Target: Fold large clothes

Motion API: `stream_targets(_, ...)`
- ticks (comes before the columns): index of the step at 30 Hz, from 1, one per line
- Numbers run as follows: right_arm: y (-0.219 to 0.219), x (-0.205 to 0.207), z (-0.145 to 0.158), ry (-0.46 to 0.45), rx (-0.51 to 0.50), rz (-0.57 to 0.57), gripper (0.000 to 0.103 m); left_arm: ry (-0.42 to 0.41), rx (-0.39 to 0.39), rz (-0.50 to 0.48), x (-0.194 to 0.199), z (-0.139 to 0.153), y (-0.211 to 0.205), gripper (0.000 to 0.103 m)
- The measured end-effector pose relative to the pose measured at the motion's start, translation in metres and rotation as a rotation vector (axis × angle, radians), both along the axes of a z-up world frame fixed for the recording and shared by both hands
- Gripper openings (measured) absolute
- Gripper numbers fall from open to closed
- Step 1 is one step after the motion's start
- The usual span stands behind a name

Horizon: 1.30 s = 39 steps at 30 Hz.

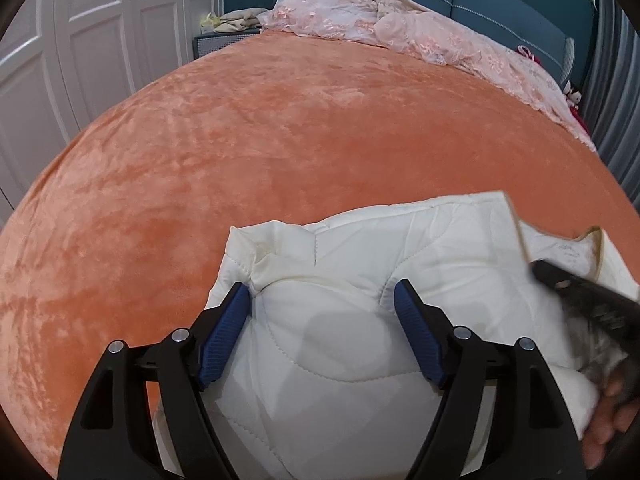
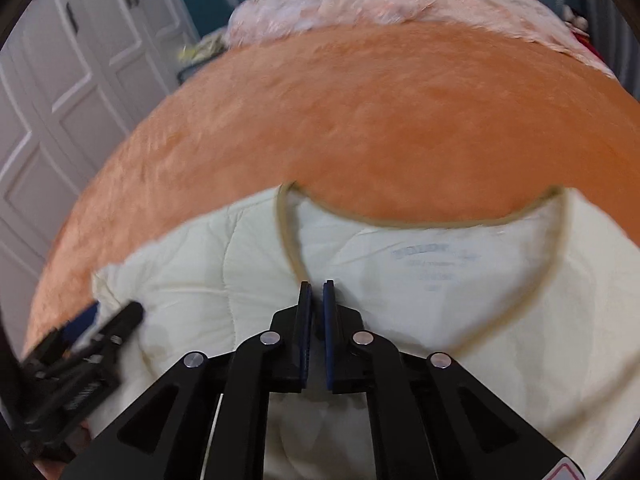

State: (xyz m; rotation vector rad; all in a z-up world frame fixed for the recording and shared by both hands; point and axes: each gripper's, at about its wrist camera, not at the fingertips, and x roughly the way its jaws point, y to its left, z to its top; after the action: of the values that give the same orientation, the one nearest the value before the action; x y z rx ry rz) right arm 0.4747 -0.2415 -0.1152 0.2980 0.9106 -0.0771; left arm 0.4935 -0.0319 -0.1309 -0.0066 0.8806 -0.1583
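Two tools over a cream quilted garment (image 1: 344, 312) on the bed (image 1: 280, 140): left tool (image 1: 322, 296) wide open at lower centre; right tool (image 2: 317, 292) closed, pinching the fabric by the neckline.

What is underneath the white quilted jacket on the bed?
The white quilted jacket lies on an orange plush bedspread, which shows bare all around it. Whatever sits directly beneath the jacket is covered by its padding and cannot be seen.
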Motion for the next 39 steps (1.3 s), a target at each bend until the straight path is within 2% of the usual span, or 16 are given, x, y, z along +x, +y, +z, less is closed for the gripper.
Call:
stream_targets(3, -0.044, -0.038, 0.031, -0.092, 0.089, -0.089, 0.029, -0.016, -0.016, -0.016, -0.006, 0.018, 0.001, 0.074)
stream_targets(6, -0.106, -0.075, 0.049, -0.116, 0.127, -0.187, 0.052, -0.074, -0.143, -0.099, -0.028, 0.057, -0.005, 0.075)
stream_targets(9, -0.166, -0.100, 0.056, -0.097, 0.035, -0.323, 0.058, -0.062, -0.226, -0.203, -0.036, 0.082, -0.043, 0.081)
stream_targets(11, -0.198, -0.107, 0.051, -0.055, 0.016, -0.395, 0.063, 0.011, -0.275, -0.298, -0.031, 0.085, -0.087, 0.081)
stream_targets(14, -0.236, -0.111, 0.030, 0.030, 0.072, -0.474, 0.063, 0.097, -0.246, -0.384, -0.024, 0.071, -0.150, 0.081)
stream_targets(17, -0.239, -0.098, 0.002, 0.131, 0.115, -0.410, 0.063, 0.144, -0.190, -0.412, -0.020, 0.049, -0.203, 0.077)
stream_targets(18, -0.236, -0.096, -0.001, 0.136, 0.104, -0.385, 0.061, 0.175, -0.183, -0.408, -0.017, 0.038, -0.216, 0.069)
stream_targets(19, -0.228, -0.094, 0.000, 0.126, 0.035, -0.358, 0.056, 0.200, -0.161, -0.403, -0.014, 0.029, -0.227, 0.060)
stream_targets(20, -0.224, -0.093, 0.002, 0.123, -0.005, -0.337, 0.043, 0.206, -0.106, -0.391, -0.013, 0.019, -0.236, 0.057)
stream_targets(22, -0.220, -0.096, 0.002, 0.107, -0.048, -0.335, 0.032, 0.168, -0.003, -0.388, -0.016, 0.003, -0.247, 0.051)
stream_targets(26, -0.225, -0.107, -0.006, 0.047, -0.027, -0.373, 0.028, 0.090, 0.029, -0.390, -0.023, -0.004, -0.248, 0.051)
stream_targets(31, -0.220, -0.110, -0.006, 0.034, -0.061, -0.397, 0.034, 0.059, 0.008, -0.347, -0.026, -0.004, -0.236, 0.051)
stream_targets(34, -0.216, -0.136, 0.025, -0.041, -0.044, -0.445, 0.035, 0.042, -0.039, -0.288, -0.038, 0.019, -0.208, 0.050)
stream_targets(35, -0.214, -0.150, 0.037, -0.080, -0.033, -0.436, 0.041, 0.036, -0.071, -0.304, -0.047, 0.029, -0.193, 0.055)
stream_targets(38, -0.197, -0.209, 0.078, -0.142, -0.034, -0.342, 0.043, -0.022, -0.074, -0.327, -0.089, 0.060, -0.131, 0.075)
stream_targets(39, -0.189, -0.237, 0.088, -0.143, -0.039, -0.309, 0.048, -0.008, -0.072, -0.333, -0.106, 0.066, -0.102, 0.075)
